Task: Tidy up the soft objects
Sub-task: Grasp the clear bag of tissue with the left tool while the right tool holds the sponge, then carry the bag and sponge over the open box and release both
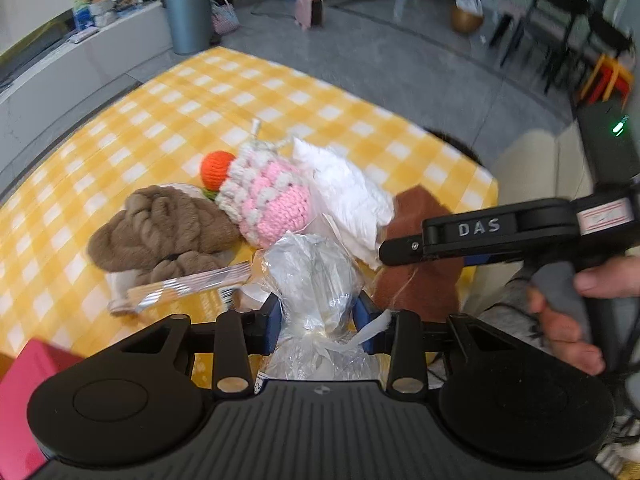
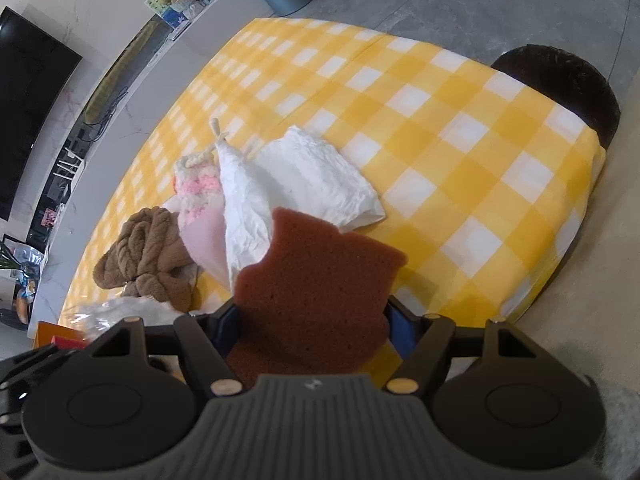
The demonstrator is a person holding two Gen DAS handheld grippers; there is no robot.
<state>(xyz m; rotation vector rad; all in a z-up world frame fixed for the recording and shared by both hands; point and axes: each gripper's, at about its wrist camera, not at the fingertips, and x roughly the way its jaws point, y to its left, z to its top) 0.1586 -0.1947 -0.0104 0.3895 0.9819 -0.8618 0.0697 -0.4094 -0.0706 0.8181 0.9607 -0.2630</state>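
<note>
My left gripper (image 1: 318,318) is shut on a crinkled clear plastic bag (image 1: 312,276), held above the yellow checked table (image 1: 240,92). My right gripper (image 2: 312,320) is shut on a brown sponge (image 2: 320,276); the sponge (image 1: 420,276) and the right gripper's body show at the right in the left wrist view. On the table lie a brown plush piece (image 1: 160,228), a pink and white crochet pouch (image 1: 268,196) with an orange knitted ball (image 1: 216,170), and a white crumpled cloth (image 1: 348,192). The same cloth (image 2: 316,172) and plush piece (image 2: 144,252) show in the right wrist view.
A silver foil-wrapped packet (image 1: 180,288) lies in front of the plush. A pink box (image 1: 24,392) is at the lower left. A dark round stool (image 2: 560,84) stands beyond the table's right edge. A grey bin (image 1: 188,16) and chairs stand far off on the floor.
</note>
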